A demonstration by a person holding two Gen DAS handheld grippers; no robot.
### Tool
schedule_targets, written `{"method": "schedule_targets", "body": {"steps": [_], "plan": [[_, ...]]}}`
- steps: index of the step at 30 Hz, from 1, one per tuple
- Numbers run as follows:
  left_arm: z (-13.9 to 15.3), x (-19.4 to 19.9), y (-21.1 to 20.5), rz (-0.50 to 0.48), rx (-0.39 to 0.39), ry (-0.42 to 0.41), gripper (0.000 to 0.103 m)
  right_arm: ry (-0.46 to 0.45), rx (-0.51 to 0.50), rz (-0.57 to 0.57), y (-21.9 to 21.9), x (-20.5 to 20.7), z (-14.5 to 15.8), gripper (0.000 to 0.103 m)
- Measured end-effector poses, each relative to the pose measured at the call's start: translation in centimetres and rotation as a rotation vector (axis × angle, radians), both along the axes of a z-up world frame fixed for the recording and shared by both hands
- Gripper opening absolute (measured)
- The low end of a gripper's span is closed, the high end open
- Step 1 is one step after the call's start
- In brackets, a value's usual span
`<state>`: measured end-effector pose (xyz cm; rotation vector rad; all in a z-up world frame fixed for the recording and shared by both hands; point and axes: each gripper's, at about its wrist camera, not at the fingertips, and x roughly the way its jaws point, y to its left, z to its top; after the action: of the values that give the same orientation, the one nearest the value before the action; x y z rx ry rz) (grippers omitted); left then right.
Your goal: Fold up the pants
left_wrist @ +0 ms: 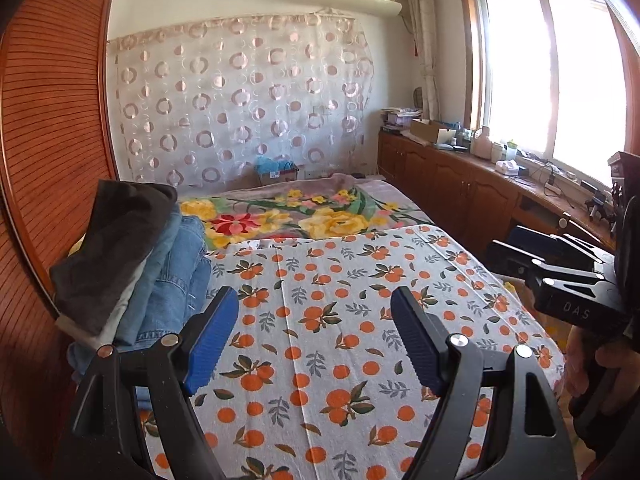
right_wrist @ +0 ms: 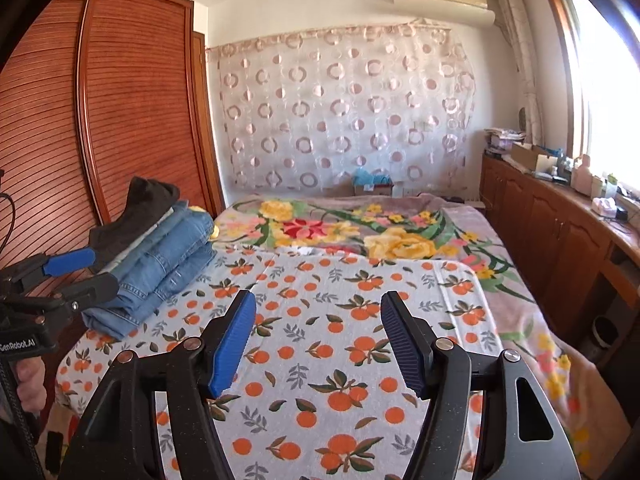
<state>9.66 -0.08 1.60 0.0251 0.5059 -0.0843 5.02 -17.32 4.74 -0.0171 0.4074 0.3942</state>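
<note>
A stack of folded pants [left_wrist: 160, 276] lies at the left edge of the bed, blue jeans below and a dark pair [left_wrist: 116, 240] on top; it also shows in the right wrist view [right_wrist: 160, 264]. My left gripper [left_wrist: 316, 304] is open and empty, above the orange-print sheet [left_wrist: 340, 344], just right of the stack. My right gripper [right_wrist: 318, 308] is open and empty over the same sheet [right_wrist: 320, 360]. In the right wrist view the left gripper [right_wrist: 80, 272] sits at the left, close to the stack. In the left wrist view the right gripper [left_wrist: 532, 256] is at the right edge.
A wooden slatted wardrobe [right_wrist: 132, 112] stands left of the bed. A floral blanket [right_wrist: 360, 228] covers the far half of the bed. Low wooden cabinets [right_wrist: 552, 232] with clutter on top run along the right under the window.
</note>
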Motion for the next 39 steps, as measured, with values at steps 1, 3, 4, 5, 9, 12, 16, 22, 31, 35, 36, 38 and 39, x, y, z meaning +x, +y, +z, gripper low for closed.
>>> {"method": "schedule_targets", "body": {"steps": [1, 3, 4, 5, 9, 12, 16, 22, 31, 35, 36, 38, 39], "plan": [[0.2, -0.5, 0.0, 0.006, -0.001, -0.007, 0.079, -0.007, 0.001, -0.006, -0.1, -0.8, 0.3, 0.067], [0.4, -1.1, 0.1, 0.02, -0.001, -0.014, 0.079, -0.021, -0.003, -0.018, -0.4, -2.1, 0.4, 0.068], [0.5, -1.4, 0.1, 0.023, -0.005, -0.015, 0.079, -0.026, -0.008, -0.021, -0.5, -3.1, 0.2, 0.068], [0.6, -1.8, 0.2, 0.027, -0.008, -0.018, 0.079, -0.03, -0.01, -0.024, -0.5, -3.7, 0.2, 0.068], [0.8, -2.9, 0.2, 0.043, 0.003, -0.03, 0.079, -0.037, -0.008, -0.036, -0.6, -5.3, -0.1, 0.068], [0.8, -3.6, 0.2, 0.051, 0.006, -0.035, 0.079, -0.046, -0.008, -0.046, -0.5, -6.1, -0.2, 0.068], [0.5, -4.3, 0.6, 0.058, 0.0, -0.036, 0.079, -0.047, -0.001, -0.054, -0.5, -5.9, -0.7, 0.068], [-0.2, -4.8, 1.4, 0.069, -0.012, -0.028, 0.079, -0.053, -0.013, -0.058, -0.3, -6.2, -1.1, 0.068], [-0.9, -4.8, 2.0, 0.083, -0.025, -0.017, 0.079, -0.05, -0.016, -0.052, -0.7, -5.5, -1.3, 0.068], [-0.9, -4.8, 2.0, 0.081, -0.022, -0.017, 0.079, -0.049, -0.018, -0.052, -0.7, -5.4, -1.4, 0.068], [-0.9, -4.8, 2.0, 0.083, -0.022, -0.017, 0.079, -0.048, -0.018, -0.05, -0.7, -5.3, -1.4, 0.068], [-0.9, -4.8, 2.0, 0.081, -0.025, -0.018, 0.079, -0.049, -0.018, -0.05, -0.7, -5.3, -1.5, 0.068], [-0.9, -4.8, 2.0, 0.081, -0.025, -0.017, 0.079, -0.05, -0.017, -0.05, -0.7, -5.3, -1.6, 0.068]]}}
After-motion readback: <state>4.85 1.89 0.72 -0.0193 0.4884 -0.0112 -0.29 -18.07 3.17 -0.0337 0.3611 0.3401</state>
